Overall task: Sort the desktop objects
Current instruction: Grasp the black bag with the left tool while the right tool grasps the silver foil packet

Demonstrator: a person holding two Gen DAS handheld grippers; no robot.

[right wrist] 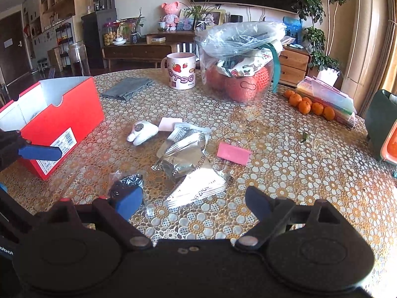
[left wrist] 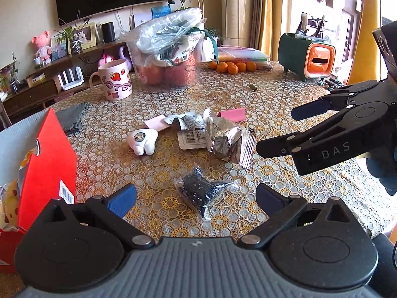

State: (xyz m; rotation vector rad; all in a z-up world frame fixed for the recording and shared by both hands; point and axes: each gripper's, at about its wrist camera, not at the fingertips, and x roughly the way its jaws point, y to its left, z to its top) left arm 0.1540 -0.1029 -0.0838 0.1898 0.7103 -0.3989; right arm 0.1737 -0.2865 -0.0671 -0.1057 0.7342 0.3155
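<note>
Desktop objects: you see them scattered mid-worktop (left wrist: pixel 273 94) on the lace-patterned cover, between the red box and the green holder.
Black packet (left wrist: pixel 202 191): a clear bag with dark contents, lying on the cover between the blue fingertips (left wrist: pixel 122 198) of your left tongs, untouched.
Left tongs (left wrist: pixel 196 198): jaws wide apart, nothing clamped.
Right tongs (right wrist: pixel 193 202): jaws apart and empty; a corner of the white sachet lies below the gap.
Silver foil pouch (right wrist: pixel 183 159): crumpled, touching the white sachet (right wrist: pixel 196 188) in front of it.
White figure (left wrist: pixel 144 141): lying on its side, just left of the foil pile.
Pink notes: one pad (right wrist: pixel 233 152) right of the foil, a paler one (right wrist: pixel 170 123) beside the figure.
Red box (right wrist: pixel 62 121): open-topped, at your left edge of the worktop.
Grey cloth (right wrist: pixel 126 88): folded, beyond the box.
Mug (right wrist: pixel 181 70): upright, strawberry print, beside the clear bag of red fruit (right wrist: pixel 238 74).
Oranges (right wrist: pixel 310 104): a row near the coloured folders.
Green holder (left wrist: pixel 305 54): orange front, far right, with pens standing in it.
</note>
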